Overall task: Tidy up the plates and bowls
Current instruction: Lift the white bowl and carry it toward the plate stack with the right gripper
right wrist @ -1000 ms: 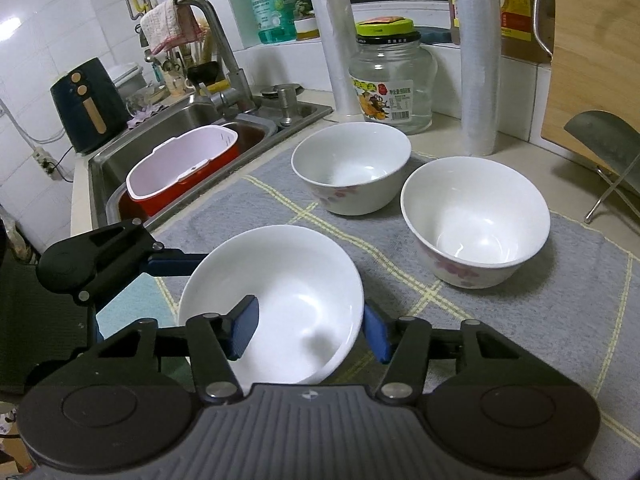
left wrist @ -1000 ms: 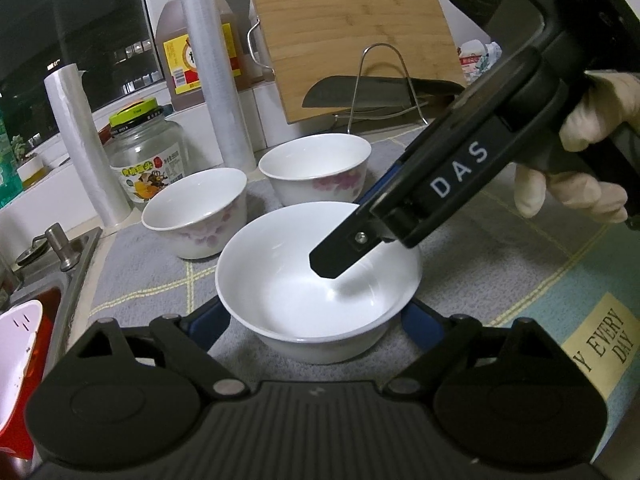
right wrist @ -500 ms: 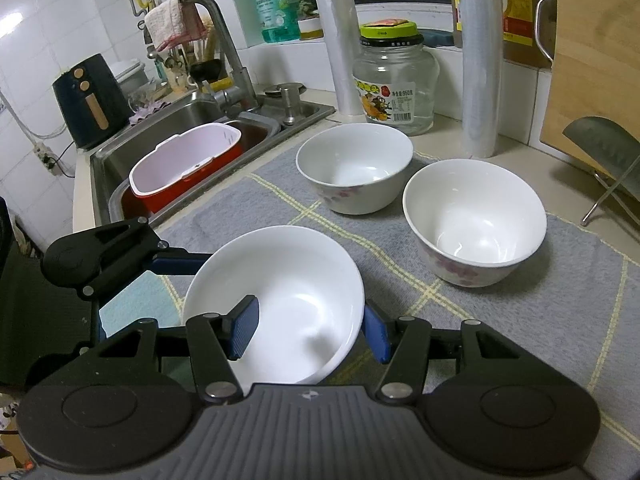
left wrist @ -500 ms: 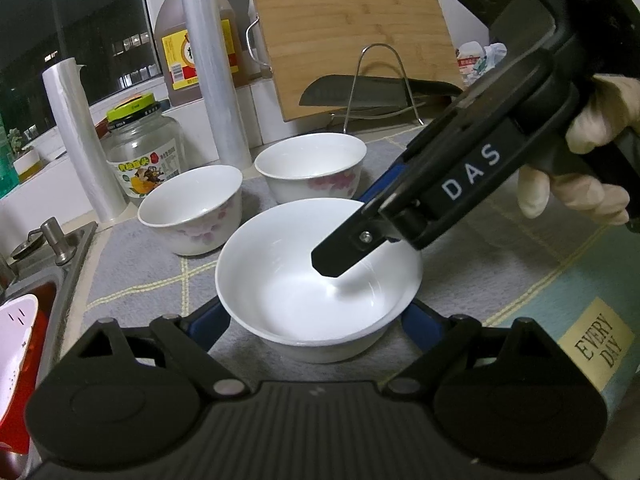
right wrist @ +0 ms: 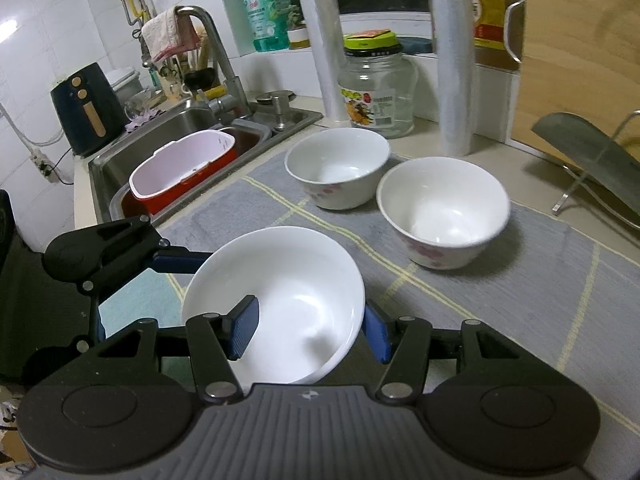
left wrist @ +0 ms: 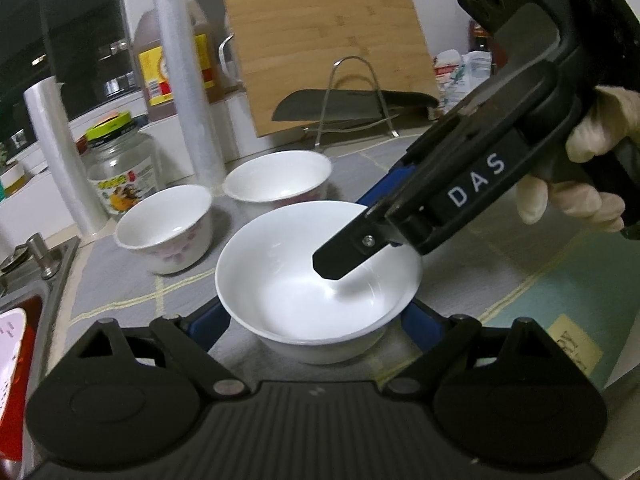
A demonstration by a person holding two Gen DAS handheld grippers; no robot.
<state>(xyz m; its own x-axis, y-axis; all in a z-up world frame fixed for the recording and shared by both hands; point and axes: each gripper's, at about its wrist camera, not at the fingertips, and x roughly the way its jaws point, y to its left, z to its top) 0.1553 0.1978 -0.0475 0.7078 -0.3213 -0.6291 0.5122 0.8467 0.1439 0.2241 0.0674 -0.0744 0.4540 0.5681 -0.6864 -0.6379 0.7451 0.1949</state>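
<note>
A plain white bowl [left wrist: 320, 280] [right wrist: 276, 300] sits on a grey mat [right wrist: 500, 280]. My left gripper [left wrist: 316, 320] is open, with one blue finger on each side of the bowl. My right gripper [right wrist: 308, 328] straddles the bowl's rim, its left finger [right wrist: 242, 328] inside and its right finger [right wrist: 376, 336] outside; the rim gap looks wide. It reaches in from the right in the left wrist view [left wrist: 420, 216]. Two white bowls with pink flowers [right wrist: 338, 168] [right wrist: 442, 212] stand behind on the mat.
A sink [right wrist: 168, 148] with a red and white tub [right wrist: 180, 168] is on the left. A glass jar [right wrist: 376, 92], two rolls of film [right wrist: 324, 48], an oil bottle, a bamboo cutting board [left wrist: 328, 52] and a cleaver on a wire stand [left wrist: 352, 108] line the back.
Both grippers and the plain bowl have risen and drawn back slightly from the two flowered bowls, which look farther away and lower. Finger positions around the bowl are unchanged.
</note>
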